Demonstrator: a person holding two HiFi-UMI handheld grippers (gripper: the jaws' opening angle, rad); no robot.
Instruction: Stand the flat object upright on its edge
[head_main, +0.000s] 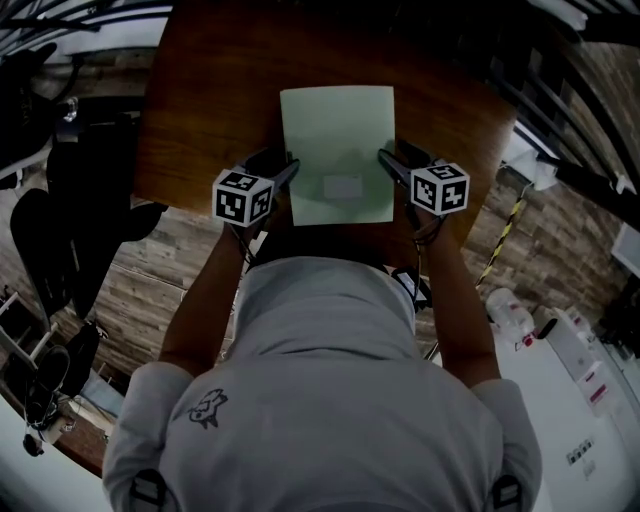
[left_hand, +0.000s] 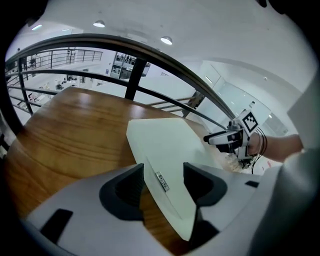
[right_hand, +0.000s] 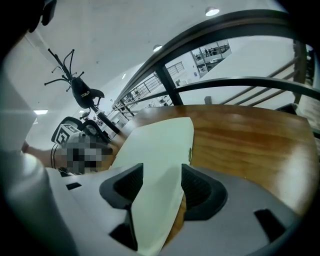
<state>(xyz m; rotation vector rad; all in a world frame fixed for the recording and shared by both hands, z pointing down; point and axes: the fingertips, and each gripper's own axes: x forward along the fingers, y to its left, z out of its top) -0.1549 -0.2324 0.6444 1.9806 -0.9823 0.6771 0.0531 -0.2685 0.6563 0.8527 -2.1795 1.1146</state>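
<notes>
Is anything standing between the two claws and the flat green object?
Nothing visible. The left claw and right claw are open, each astride one side edge of the flat green object on the table.

So the flat object (head_main: 337, 150) is on the table (head_main: 220, 90), close to the near edge and roughly midway across. The left tongs (head_main: 288, 170) are at its left side by the near corner. The right tongs (head_main: 388, 160) are straight across at its right side, so the thing sits between the two. Each pair has that side's edge in between its jaws, and the jaws stand apart from it. The person is at the near edge, one arm either side. A railing (left_hand: 150, 55) runs behind the table's far edge. There's a counter (head_main: 560, 420) to the person's right.
</notes>
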